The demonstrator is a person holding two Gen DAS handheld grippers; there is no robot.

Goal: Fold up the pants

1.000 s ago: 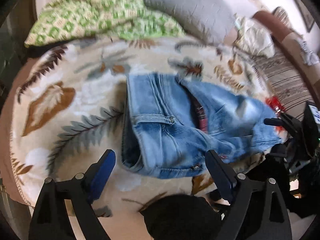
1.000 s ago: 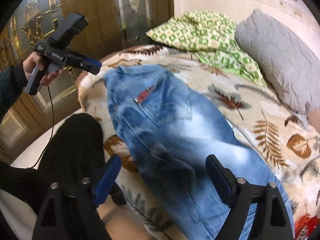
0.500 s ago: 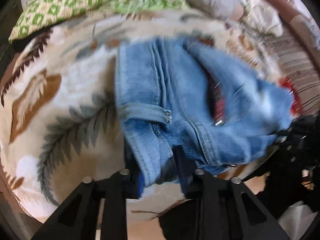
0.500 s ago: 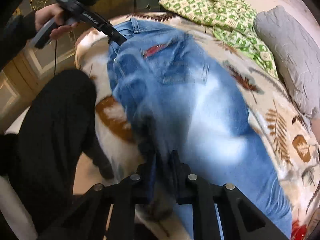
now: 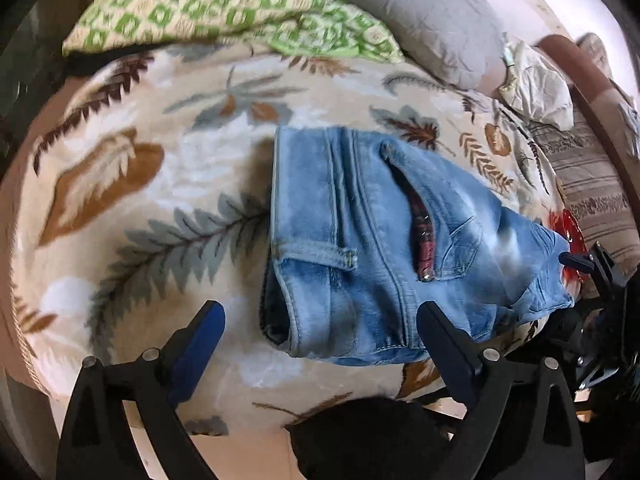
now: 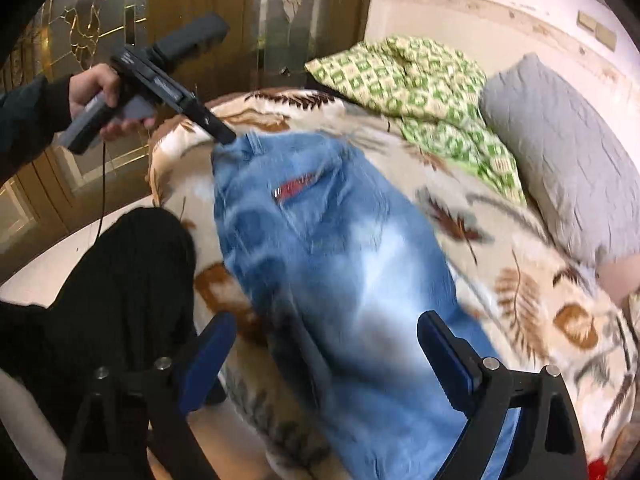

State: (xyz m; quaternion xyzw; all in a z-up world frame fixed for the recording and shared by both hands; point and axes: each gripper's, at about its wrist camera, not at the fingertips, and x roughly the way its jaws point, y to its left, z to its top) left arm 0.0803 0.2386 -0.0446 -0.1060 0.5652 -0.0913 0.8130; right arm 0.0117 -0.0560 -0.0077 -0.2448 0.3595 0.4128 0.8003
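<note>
Leaf-print blanket (image 5: 132, 184) fills both frames; green pillow (image 5: 208, 0) and grey pillow (image 5: 420, 16) along the top. Jeans (image 5: 360, 240) lie centre-frame in the left view, waistband at lower centre, legs running right. Left gripper (image 5: 320, 344) — fingers wide apart, holding nothing. Right gripper (image 6: 326, 350) likewise spread and empty, over the legs. Judgement: pinch both denim layers at the edge, lift evenly, keep seams aligned.

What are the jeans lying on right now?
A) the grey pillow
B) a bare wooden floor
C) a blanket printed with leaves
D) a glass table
C: the jeans lie spread on the leaf-printed blanket, with the grey pillow lying apart, farther back.
</note>
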